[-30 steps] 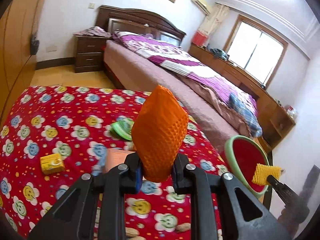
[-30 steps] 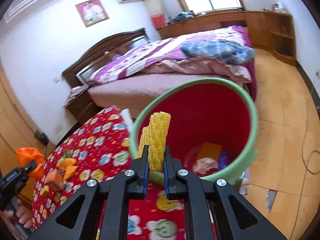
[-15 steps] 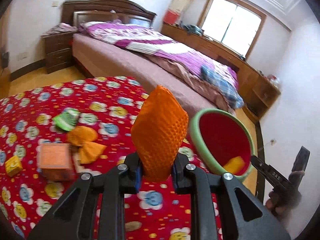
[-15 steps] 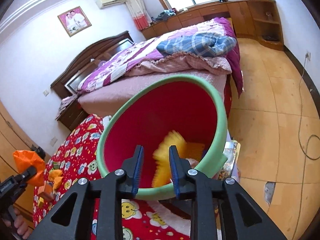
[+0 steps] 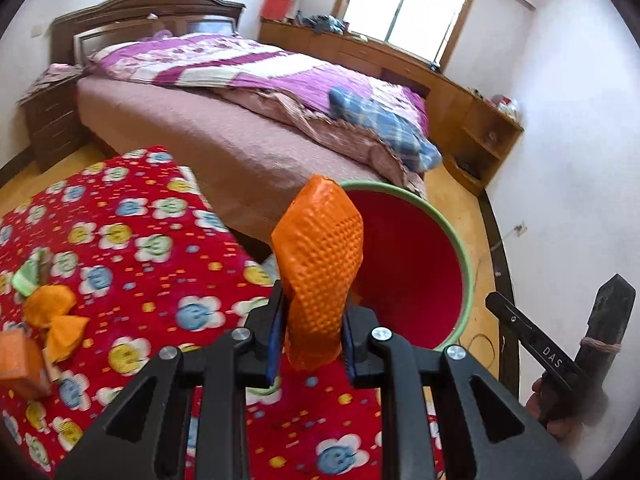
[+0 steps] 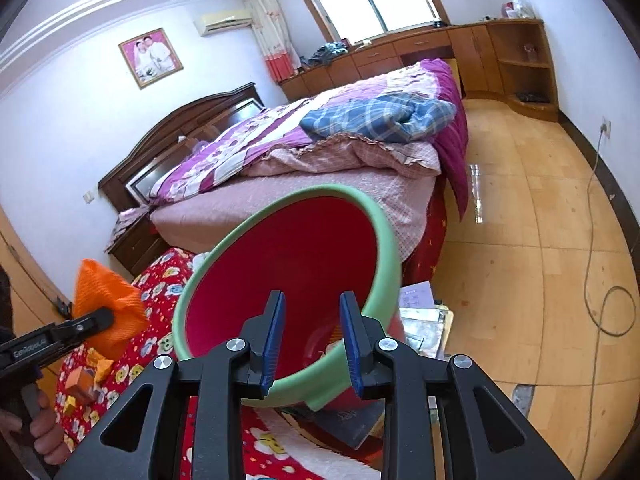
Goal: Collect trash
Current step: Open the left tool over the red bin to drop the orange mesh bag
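Observation:
My left gripper (image 5: 310, 336) is shut on an orange foam net sleeve (image 5: 320, 264), held upright over the table edge, just left of the red bin with a green rim (image 5: 464, 256). The sleeve also shows in the right wrist view (image 6: 106, 300). My right gripper (image 6: 312, 340) is open and empty, above the near rim of the bin (image 6: 384, 232). Crumpled orange trash (image 5: 56, 316), a green wrapper (image 5: 26, 278) and an orange box (image 5: 18, 364) lie on the red flowered tablecloth (image 5: 140, 240).
A bed (image 5: 248, 96) with a purple quilt stands behind the table and the bin. Papers and packets (image 6: 424, 316) lie on the wooden floor (image 6: 540, 240) by the bin. A cable (image 6: 612, 312) runs along the floor at right.
My right gripper opened and dropped the yellow foam piece into the bin. My left gripper carried the orange sleeve right, towards the bin.

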`<state>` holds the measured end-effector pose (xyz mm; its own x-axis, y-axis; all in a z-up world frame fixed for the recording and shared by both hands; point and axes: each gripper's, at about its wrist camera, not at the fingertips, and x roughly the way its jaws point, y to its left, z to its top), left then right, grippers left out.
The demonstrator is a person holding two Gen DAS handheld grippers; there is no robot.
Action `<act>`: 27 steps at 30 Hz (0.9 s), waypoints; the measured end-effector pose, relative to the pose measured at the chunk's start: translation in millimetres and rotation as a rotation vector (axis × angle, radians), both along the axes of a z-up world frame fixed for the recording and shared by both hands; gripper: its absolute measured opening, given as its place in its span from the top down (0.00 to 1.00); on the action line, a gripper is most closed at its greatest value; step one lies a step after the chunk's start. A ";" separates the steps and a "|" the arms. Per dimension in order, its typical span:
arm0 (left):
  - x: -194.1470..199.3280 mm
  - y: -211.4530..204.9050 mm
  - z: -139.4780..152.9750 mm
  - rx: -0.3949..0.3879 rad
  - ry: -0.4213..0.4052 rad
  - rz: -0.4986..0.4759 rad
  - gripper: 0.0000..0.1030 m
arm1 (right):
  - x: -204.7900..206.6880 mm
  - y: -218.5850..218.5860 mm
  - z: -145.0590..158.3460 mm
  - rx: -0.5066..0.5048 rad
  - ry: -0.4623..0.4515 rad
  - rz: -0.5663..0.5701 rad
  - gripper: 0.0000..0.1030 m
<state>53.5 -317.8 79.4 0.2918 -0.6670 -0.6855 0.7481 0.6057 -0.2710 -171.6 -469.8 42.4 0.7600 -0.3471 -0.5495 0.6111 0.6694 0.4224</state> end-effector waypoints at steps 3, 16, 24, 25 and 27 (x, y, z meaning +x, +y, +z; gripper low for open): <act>-2.0 -19.3 -5.0 0.006 0.021 -0.045 0.79 | -4.6 -3.2 -2.7 0.009 -0.002 -0.007 0.72; -13.3 -49.3 -5.4 0.041 -0.014 -0.087 0.60 | -14.2 -6.8 -2.5 0.018 -0.006 -0.022 0.59; -11.3 -14.4 -1.4 0.023 -0.010 -0.005 0.60 | -8.7 1.9 -2.1 0.016 0.000 0.023 0.55; -10.5 -8.3 -0.8 0.023 -0.010 0.013 0.59 | -7.4 4.6 -1.7 0.016 0.000 0.032 0.55; -7.8 5.9 0.1 0.023 -0.007 0.048 0.59 | -5.6 7.8 -0.9 0.017 -0.002 0.044 0.53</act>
<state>45.7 -312.0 79.5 0.3283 -0.6363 -0.6981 0.7197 0.6472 -0.2514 -177.3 -462.0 41.5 0.7753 -0.3036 -0.5539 0.5804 0.6885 0.4349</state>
